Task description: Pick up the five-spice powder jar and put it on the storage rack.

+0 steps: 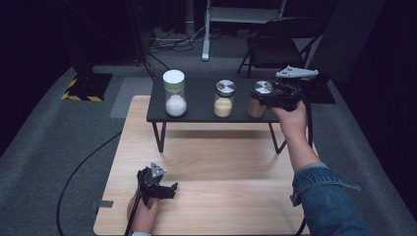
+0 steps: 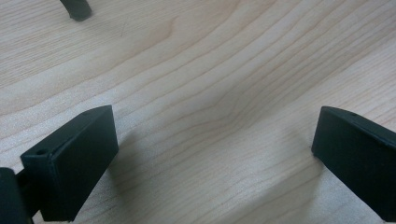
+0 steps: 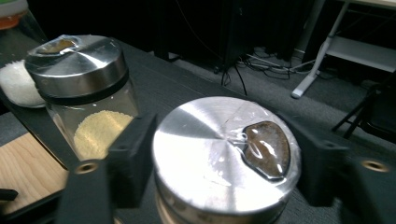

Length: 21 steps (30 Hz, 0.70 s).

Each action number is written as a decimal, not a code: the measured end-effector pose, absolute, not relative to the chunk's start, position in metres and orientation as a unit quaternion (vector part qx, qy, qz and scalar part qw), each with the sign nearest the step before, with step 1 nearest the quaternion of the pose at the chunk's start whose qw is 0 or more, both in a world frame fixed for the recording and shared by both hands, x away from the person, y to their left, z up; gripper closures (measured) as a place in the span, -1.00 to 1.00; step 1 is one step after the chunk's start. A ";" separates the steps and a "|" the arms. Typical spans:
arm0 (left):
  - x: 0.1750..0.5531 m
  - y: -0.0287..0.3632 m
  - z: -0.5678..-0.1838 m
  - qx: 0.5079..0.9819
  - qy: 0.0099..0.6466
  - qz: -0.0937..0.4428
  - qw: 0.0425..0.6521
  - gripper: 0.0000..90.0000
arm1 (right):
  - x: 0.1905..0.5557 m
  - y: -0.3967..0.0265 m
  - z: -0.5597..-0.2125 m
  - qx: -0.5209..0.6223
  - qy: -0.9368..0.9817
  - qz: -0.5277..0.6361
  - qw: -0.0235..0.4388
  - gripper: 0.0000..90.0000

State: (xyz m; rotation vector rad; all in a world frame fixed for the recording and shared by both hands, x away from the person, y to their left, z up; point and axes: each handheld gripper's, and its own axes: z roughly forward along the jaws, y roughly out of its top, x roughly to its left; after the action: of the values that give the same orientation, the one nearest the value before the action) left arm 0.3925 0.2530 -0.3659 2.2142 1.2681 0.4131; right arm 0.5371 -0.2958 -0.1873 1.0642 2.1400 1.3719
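Down near me, my left gripper (image 1: 164,189) rests on the wooden table (image 1: 221,196), jaws spread wide with bare wood grain between them, holding nothing. It lies well apart from everything that matters.

Further out, my right gripper (image 1: 268,96) is up at the low black shelf (image 1: 196,110), and its jaws bracket the steel lid of the brown-filled jar (image 3: 226,156), one on each side at lid height. They stand partly apart; the left pad sits right against the rim, while the right one looks just off it, so I can't call this a firm clamp. The jar stands upright, axis vertical, at the right end of the shelf, close to its front edge.

Just beside it to the left stands the yellow-filled jar (image 1: 224,98), near enough that my left jaw has little room on that side. Beyond that, the white-filled jar (image 1: 175,93) stands well clear. Straight up looks like the free way out, I reckon.
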 end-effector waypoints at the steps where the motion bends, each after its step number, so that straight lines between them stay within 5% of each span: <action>1: 0.392 0.253 -0.366 0.824 0.472 0.154 0.275 -0.99 | 0.536 -0.296 -0.187 0.380 0.761 0.489 0.193 -0.51; 6: 0.392 0.253 -0.366 0.824 0.472 0.154 0.275 -0.99 | 0.529 -0.302 -0.190 0.376 0.753 0.502 0.197 -0.69; 21: 0.393 0.253 -0.366 0.824 0.472 0.153 0.275 -0.99 | 0.496 -0.325 -0.192 0.367 0.742 0.523 0.202 -0.75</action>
State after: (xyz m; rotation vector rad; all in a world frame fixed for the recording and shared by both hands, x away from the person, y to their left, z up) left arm 0.3926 0.2530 -0.3658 2.2149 1.2679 0.4124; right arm 0.4960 -0.3253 -0.1916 1.0241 2.0729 1.4614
